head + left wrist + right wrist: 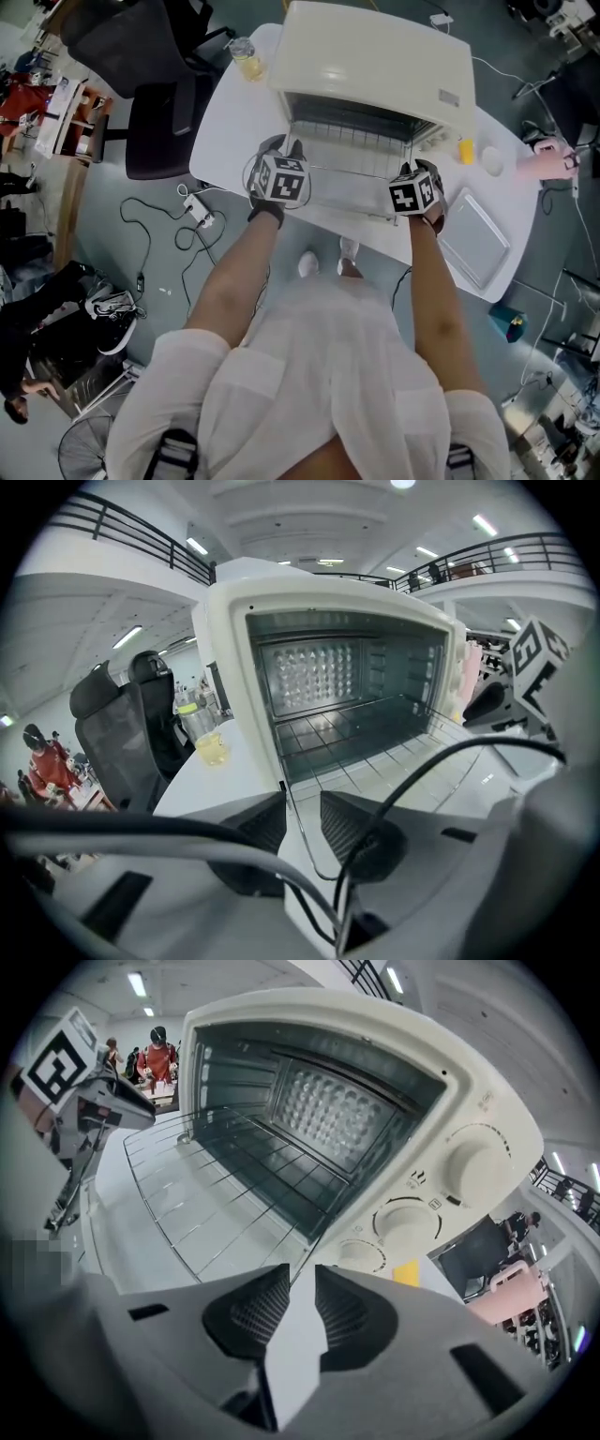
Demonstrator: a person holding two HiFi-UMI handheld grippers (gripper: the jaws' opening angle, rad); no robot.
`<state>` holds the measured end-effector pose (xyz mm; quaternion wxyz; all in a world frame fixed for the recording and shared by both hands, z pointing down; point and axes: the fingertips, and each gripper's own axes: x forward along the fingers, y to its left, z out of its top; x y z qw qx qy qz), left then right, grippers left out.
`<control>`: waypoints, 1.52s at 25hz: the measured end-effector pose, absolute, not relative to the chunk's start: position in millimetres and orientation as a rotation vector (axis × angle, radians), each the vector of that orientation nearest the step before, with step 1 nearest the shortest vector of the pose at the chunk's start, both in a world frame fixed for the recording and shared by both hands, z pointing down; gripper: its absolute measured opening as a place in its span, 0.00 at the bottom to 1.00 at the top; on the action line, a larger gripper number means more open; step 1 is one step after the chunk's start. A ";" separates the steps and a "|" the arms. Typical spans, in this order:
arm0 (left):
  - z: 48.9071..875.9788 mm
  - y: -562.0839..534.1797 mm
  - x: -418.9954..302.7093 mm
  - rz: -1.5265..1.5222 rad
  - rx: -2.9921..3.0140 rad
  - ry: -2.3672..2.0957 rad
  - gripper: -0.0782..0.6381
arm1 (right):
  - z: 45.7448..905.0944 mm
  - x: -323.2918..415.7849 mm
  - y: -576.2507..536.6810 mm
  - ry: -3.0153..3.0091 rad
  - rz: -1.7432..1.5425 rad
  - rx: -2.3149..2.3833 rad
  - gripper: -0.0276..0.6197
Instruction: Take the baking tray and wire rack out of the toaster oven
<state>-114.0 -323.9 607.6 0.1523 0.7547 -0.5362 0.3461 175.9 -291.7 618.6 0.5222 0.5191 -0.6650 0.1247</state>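
The cream toaster oven (pixel 375 66) stands open on the white table, its door (pixel 361 197) folded down toward me. The wire rack (pixel 352 150) sticks partly out over the door. My left gripper (pixel 281 148) is at the rack's front left corner; in its own view (pixel 302 813) the jaws stand apart with the rack's thin side wire (pixel 292 803) running between them. At the front right corner is my right gripper (pixel 424 171); its jaws (pixel 302 1283) also show a gap, and the rack's (pixel 206 1204) corner wire reaches into it. The pale baking tray (pixel 473 239) lies on the table to the right.
A cup of yellow liquid (pixel 246 58) stands left of the oven, with black chairs (pixel 159 112) beyond the table's left edge. A yellow piece (pixel 465 150), a white disc (pixel 493 161) and a pink object (pixel 544 161) sit right of the oven. Cables (pixel 192 208) lie on the floor.
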 end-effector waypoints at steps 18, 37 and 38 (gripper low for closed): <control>633.1 -327.1 -122.2 1.038 2.033 -1.511 0.19 | 634.0 177.2 -293.9 -1.581 0.633 1.359 0.11; 637.4 -329.1 -122.4 0.940 1.958 -1.481 0.15 | 637.3 169.2 -296.6 -1.653 0.743 1.395 0.08; 636.3 -328.8 -122.5 0.935 1.955 -1.481 0.15 | 637.4 168.2 -294.8 -1.655 0.754 1.393 0.08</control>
